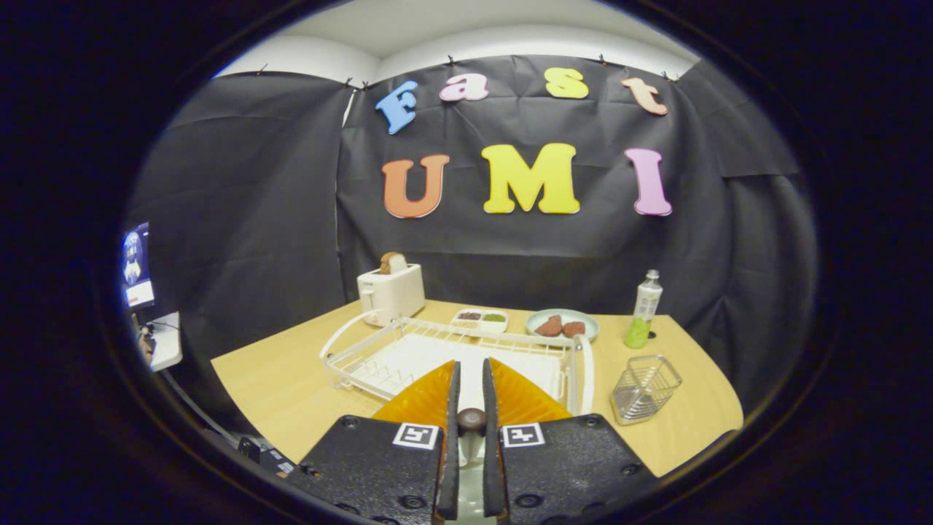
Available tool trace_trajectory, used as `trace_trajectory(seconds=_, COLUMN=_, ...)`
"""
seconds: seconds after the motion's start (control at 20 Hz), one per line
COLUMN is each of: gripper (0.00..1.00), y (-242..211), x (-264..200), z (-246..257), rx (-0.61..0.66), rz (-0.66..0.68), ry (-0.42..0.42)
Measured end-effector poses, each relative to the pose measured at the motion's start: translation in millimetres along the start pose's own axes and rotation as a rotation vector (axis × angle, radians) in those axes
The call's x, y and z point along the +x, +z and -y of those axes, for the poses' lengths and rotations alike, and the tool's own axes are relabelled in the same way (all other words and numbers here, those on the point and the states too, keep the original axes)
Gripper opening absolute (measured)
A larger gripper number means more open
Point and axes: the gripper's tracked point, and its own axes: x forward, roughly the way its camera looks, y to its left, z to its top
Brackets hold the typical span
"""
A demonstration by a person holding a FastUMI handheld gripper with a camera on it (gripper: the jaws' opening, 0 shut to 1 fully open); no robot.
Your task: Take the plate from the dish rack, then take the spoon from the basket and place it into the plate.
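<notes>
My gripper [471,368] is shut on the spoon [471,421]. The spoon's dark rounded end and pale stem show between the two fingers, close to their base. Under the fingers lies the amber plate [426,399]; its rim fans out on both sides of them, on the wooden table just in front of the white dish rack [408,343]. The rack stands beyond the fingertips, and no dishes show in it. The wire basket [645,388] stands to the right of the rack, tilted, with nothing visible inside.
Behind the rack are a white toaster [391,292] with a slice of bread, a small divided sauce dish [481,319] and a pale plate [561,324] with brown pieces. A bottle [644,308] stands at the back right. A monitor [137,266] is off the table's left side.
</notes>
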Motion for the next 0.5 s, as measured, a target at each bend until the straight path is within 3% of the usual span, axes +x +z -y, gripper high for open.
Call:
trace_trajectory(seconds=0.2, gripper=0.20, y=-20.0, x=15.0, z=13.0, rx=0.001, rz=-0.015, ry=-0.048)
trace_trajectory(seconds=0.5, gripper=0.22, y=-28.0, x=17.1, z=13.7, rx=0.021, rz=-0.028, ry=-0.030)
